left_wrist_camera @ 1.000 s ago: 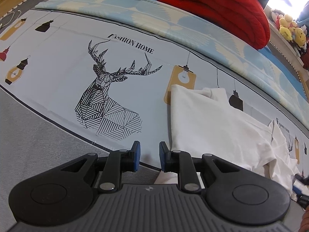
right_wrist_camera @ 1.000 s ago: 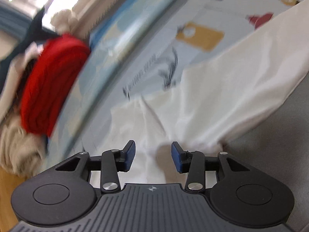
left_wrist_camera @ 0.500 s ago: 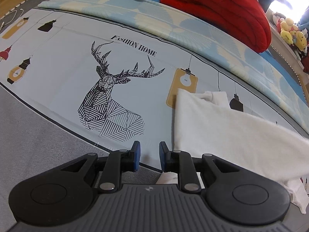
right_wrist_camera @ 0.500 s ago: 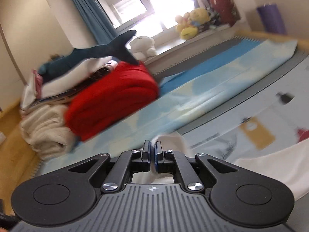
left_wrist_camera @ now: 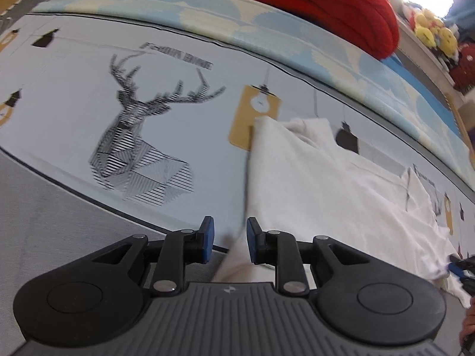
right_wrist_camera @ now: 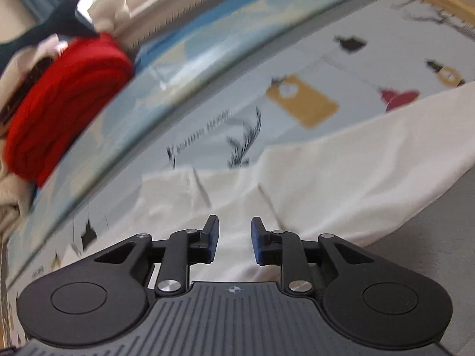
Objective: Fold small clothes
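Observation:
A white garment (left_wrist_camera: 326, 184) lies spread on the printed bed sheet (left_wrist_camera: 133, 136), with creases and a folded layer across its middle. My left gripper (left_wrist_camera: 229, 238) hovers at the garment's near left corner. Its jaws are opening, and a strip of the white edge runs between the pads without being pressed. My right gripper (right_wrist_camera: 235, 238) hangs low over the white garment (right_wrist_camera: 326, 184). Its jaws are also opening, with cloth below them but nothing pinched. The right gripper's tip (left_wrist_camera: 460, 267) shows at the far right edge of the left wrist view.
A rolled red blanket (left_wrist_camera: 326, 9) and beige bedding lie at the back of the bed, with plush toys (left_wrist_camera: 430, 29) on the sill behind. A dark shark plush (right_wrist_camera: 59, 23) rests on the pile. A grey border (left_wrist_camera: 44, 222) runs along the near side.
The right gripper went from open to shut and raised, stretching the white cloth, and now sits low over the garment with its jaws apart. The cloth lies slack again. The left gripper barely moved.

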Motion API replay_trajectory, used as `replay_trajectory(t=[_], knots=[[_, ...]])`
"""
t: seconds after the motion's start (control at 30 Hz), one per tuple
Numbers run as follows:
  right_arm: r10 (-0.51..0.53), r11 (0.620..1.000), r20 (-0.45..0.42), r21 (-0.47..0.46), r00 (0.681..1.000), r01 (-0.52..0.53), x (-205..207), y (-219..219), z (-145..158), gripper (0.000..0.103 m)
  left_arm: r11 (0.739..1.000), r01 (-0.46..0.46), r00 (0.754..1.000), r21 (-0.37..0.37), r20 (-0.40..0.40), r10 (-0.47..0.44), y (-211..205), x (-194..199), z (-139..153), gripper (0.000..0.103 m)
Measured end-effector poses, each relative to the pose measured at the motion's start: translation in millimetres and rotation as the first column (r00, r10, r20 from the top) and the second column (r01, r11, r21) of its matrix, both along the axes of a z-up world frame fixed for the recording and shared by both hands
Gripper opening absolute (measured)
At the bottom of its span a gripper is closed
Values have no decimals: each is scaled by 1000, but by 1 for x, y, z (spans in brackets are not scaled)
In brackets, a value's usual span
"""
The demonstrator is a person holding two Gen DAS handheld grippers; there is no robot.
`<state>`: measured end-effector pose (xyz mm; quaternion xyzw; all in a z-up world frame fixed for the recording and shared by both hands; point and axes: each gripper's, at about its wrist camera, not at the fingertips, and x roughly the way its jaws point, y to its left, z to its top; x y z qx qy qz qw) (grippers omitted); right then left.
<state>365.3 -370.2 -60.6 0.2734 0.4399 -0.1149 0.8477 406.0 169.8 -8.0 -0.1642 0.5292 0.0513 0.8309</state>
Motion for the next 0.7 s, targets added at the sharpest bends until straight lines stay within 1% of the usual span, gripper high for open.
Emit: replay_trajectory(t=[0.07, 0.1, 0.13, 0.2, 0.23, 0.27, 0.33, 0.37, 0.43, 0.47, 0.53, 0.57, 0.6, 0.67, 0.7], knots=[[-6, 1000, -106, -19, 994, 4, 6, -1, -14, 26, 1000, 18, 1000, -12, 3, -18, -5, 2, -2, 26], [-20, 1000, -138, -26, 990, 17, 6, -4, -21, 25, 1000, 23, 1000, -14, 9, -23, -8, 2, -3, 26], [-38, 999, -143, -16, 989, 36, 4, -8, -24, 25, 999, 27, 1000, -18, 12, -27, -10, 3, -4, 26], [-58, 998, -126, 2, 990, 59, 0, -15, -21, 26, 999, 40, 999, -30, 15, -40, -14, 6, -7, 26], [-57, 998, -100, 1, 993, 58, -2, -16, -17, 26, 998, 50, 999, -33, 16, -49, -17, 7, -9, 26], [-44, 999, -68, -2, 997, 44, -4, -17, -11, 27, 997, 64, 998, -35, 14, -63, -20, 8, -13, 26], [-26, 1000, -41, -8, 999, 25, -7, -21, -6, 28, 994, 105, 994, -28, -17, -106, -27, 11, -26, 26], [-41, 999, -36, -4, 999, 41, -10, -26, -4, 28, 991, 133, 990, -14, -45, -134, -30, 13, -35, 26], [-97, 995, -28, 17, 995, 98, -15, -40, -2, 28, 984, 165, 980, 61, -126, -156, -32, 16, -54, 26], [-129, 991, -16, 25, 991, 130, -19, -50, 1, 28, 982, 172, 977, 80, -138, -160, -31, 16, -59, 30], [-170, 985, 19, 18, 985, 170, -28, -68, 9, 28, 983, 162, 979, 87, -136, -149, -33, 19, -53, 29], [-188, 982, 39, 7, 981, 188, -33, -76, 15, 28, 982, 157, 983, 102, -115, -145, -36, 20, -47, 28], [-205, 979, 57, -1, 977, 205, -38, -86, 19, 28, 981, 160, 985, 112, -77, -152, -39, 20, -38, 28], [-235, 972, 82, -6, 969, 236, -47, -106, 22, 28, 982, 161, 987, 98, -8, -161, -44, 22, -29, 28], [-247, 969, 91, -9, 965, 248, -51, -116, 22, 28, 983, 164, 986, 87, 2, -165, -46, 23, -30, 28]])
